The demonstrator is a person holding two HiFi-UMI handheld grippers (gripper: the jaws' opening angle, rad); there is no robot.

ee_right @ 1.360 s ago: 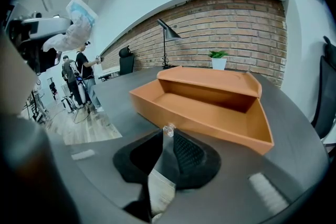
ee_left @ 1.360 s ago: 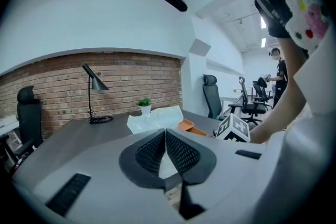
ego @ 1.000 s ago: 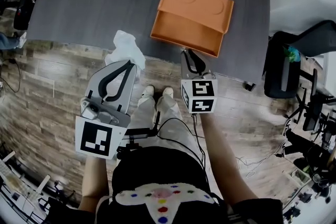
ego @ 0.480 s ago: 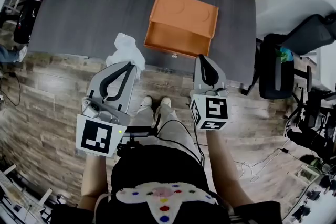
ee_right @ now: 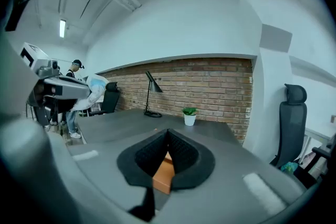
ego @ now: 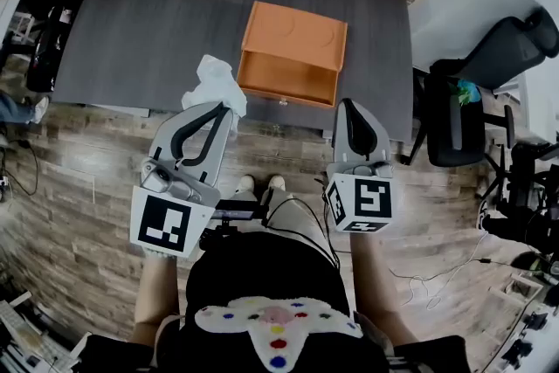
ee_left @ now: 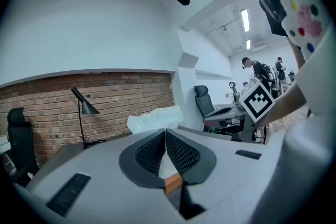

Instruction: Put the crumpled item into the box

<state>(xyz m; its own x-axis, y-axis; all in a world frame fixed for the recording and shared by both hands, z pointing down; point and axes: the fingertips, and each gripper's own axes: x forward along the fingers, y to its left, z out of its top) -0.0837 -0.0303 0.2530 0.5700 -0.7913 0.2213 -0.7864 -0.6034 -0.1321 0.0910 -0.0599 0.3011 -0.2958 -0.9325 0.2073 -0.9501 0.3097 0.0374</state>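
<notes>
A dark grey table (ego: 157, 22) fills the top of the head view above a wood-plank floor (ego: 79, 179); the gripper views show a brick wall behind it. The orange box (ego: 293, 39) sits at upper middle, near the table's front edge, its opening toward the bottom of the frame. Lower left of the box, the left gripper (ego: 229, 107) has its jaws pressed together on the white crumpled item (ego: 214, 83). The item bunches just beyond the tips, over the table's edge and just left of the box. The right gripper (ego: 349, 104), lower right of the box, is closed on nothing.
</notes>
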